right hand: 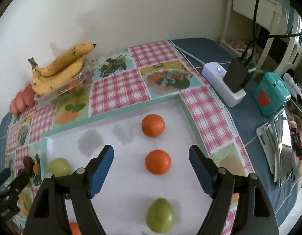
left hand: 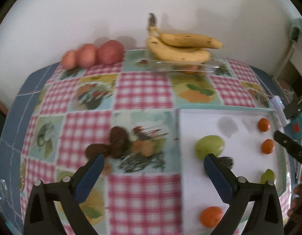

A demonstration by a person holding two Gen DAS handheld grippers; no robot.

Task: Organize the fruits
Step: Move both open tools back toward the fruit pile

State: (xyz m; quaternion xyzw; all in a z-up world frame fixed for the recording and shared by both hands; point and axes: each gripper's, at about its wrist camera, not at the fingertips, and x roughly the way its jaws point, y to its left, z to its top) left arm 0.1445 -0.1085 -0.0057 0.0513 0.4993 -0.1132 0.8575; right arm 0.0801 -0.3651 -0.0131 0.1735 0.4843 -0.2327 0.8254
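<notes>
Fruit is lying on the white tray [right hand: 59, 135]: a green pear [right hand: 160, 217] is sitting nearest, between the spread jaws of the right gripper [right hand: 151, 171], with two oranges [right hand: 157, 161] lining up beyond it. Jaws of the left gripper [left hand: 152, 171] are also standing wide apart, holding nothing, over the checkered tablecloth [left hand: 141, 90] beside another green fruit [left hand: 209, 146]. Farther back, bananas [left hand: 180, 49] are resting on a clear dish [left hand: 190, 67], apples [left hand: 92, 54] to their left. A white power strip [right hand: 221, 82] is lying far right.

Open white tray floor [right hand: 119, 188] ahead of right gripper [right hand: 151, 168]; two oranges [right hand: 158, 162] and green fruit [right hand: 160, 215] blocking centre line.
</notes>
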